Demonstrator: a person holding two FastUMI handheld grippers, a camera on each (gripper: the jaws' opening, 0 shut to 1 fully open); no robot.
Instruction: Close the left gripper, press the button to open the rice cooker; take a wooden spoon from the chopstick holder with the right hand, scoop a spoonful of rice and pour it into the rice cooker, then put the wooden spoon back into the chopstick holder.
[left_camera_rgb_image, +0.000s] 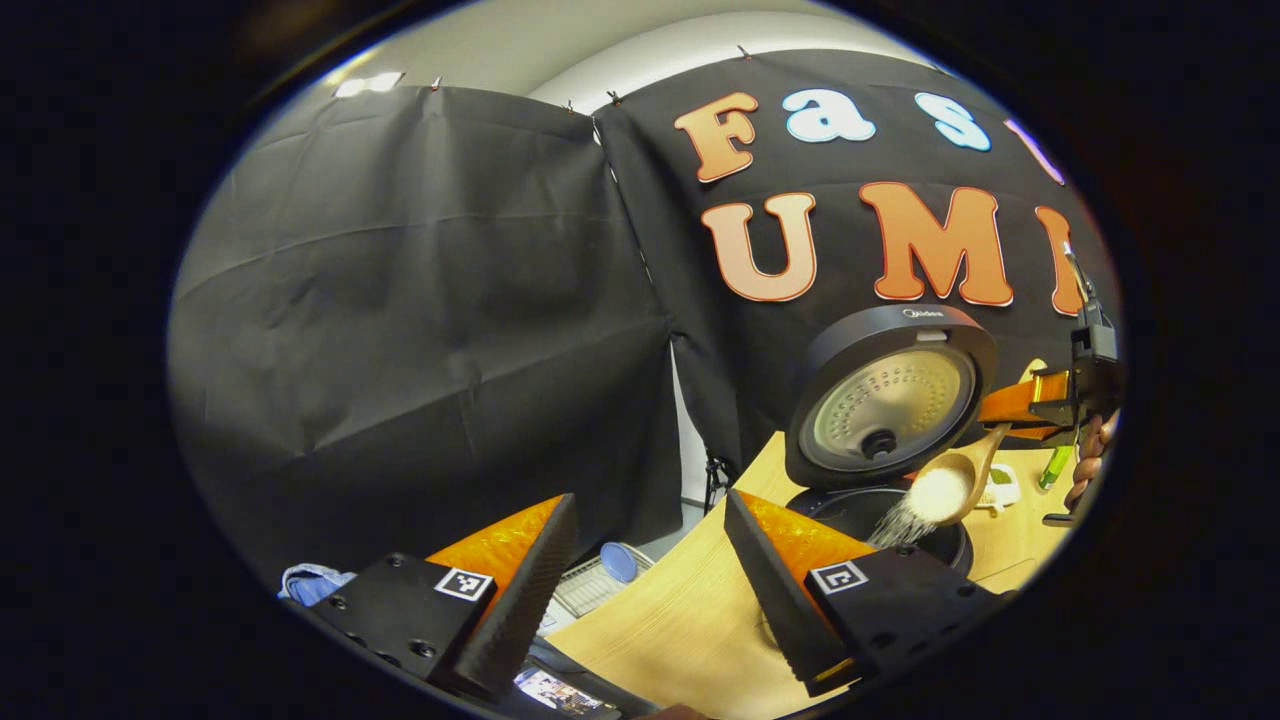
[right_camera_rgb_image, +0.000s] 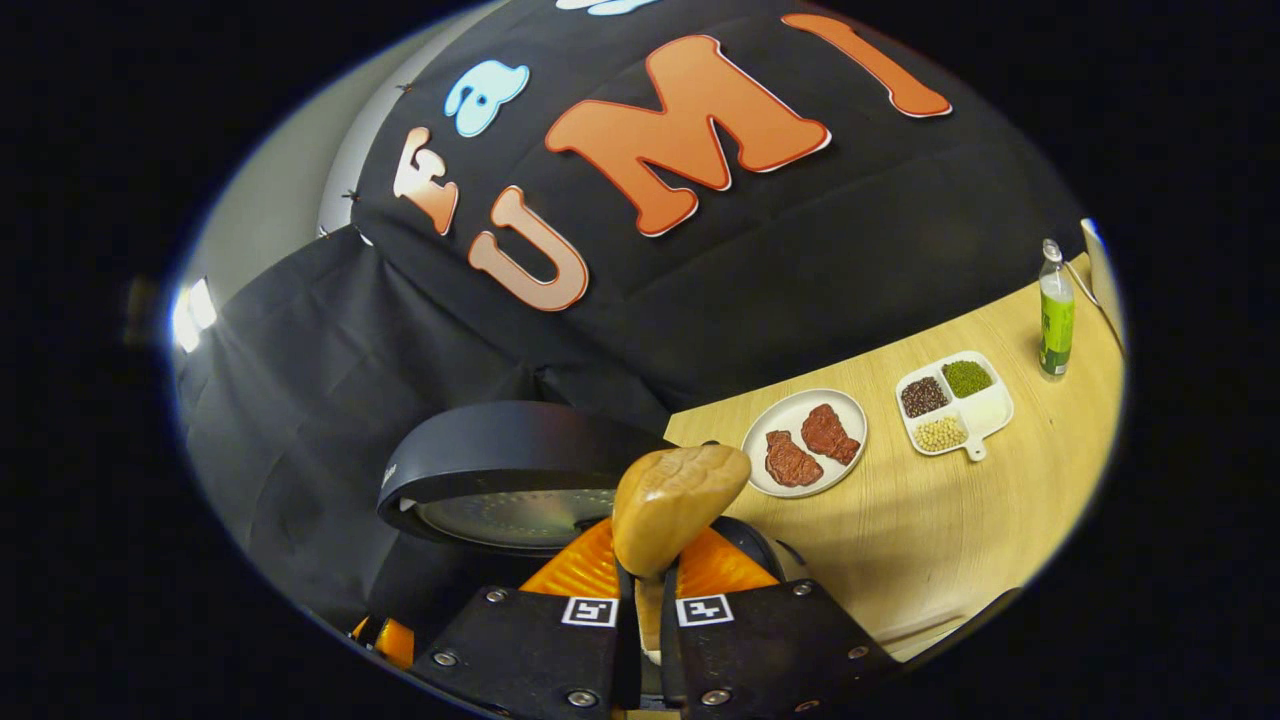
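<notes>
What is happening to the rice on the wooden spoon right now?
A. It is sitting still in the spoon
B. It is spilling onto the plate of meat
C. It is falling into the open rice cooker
C: the tipped wooden spoon sheds a stream of rice into the rice cooker, whose lid stands raised.

My rice cooker stands on the light wooden surface with its round dark lid raised upright, showing the pale metal inner plate. The wooden spoon is tilted above the open dark pot, and white rice is spilling from its bowl into the pot. My right hand-held gripper has both fingers clamped on the spoon's handle.
</notes>
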